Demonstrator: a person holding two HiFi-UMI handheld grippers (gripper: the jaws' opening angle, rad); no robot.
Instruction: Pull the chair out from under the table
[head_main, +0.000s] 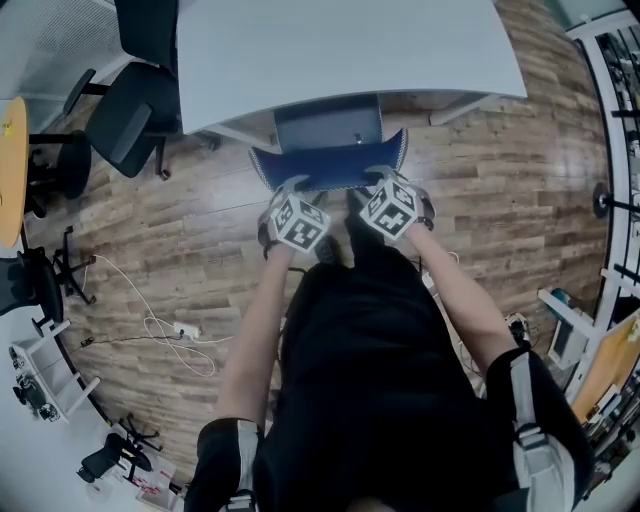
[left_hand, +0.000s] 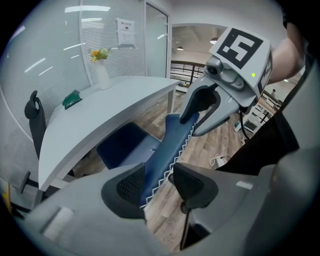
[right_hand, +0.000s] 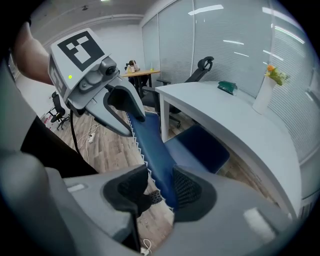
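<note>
A blue chair stands tucked at the white table (head_main: 340, 50), its seat (head_main: 328, 128) under the tabletop and its backrest (head_main: 330, 166) toward me. My left gripper (head_main: 292, 187) is at the backrest's top edge on the left, my right gripper (head_main: 386, 181) at the same edge on the right. In the left gripper view the backrest (left_hand: 167, 150) passes between the jaws of the left gripper (left_hand: 159, 182); it lies against one pad, with a gap at the other. In the right gripper view the backrest (right_hand: 155, 145) fills the gap of the right gripper (right_hand: 160, 187).
Black office chairs (head_main: 130, 120) stand at the left beside a yellow table (head_main: 10, 150). A white cable with a power strip (head_main: 172, 333) lies on the wooden floor. Shelving (head_main: 620, 120) lines the right. On the table stand a vase (left_hand: 101, 75) and a green object (left_hand: 72, 99).
</note>
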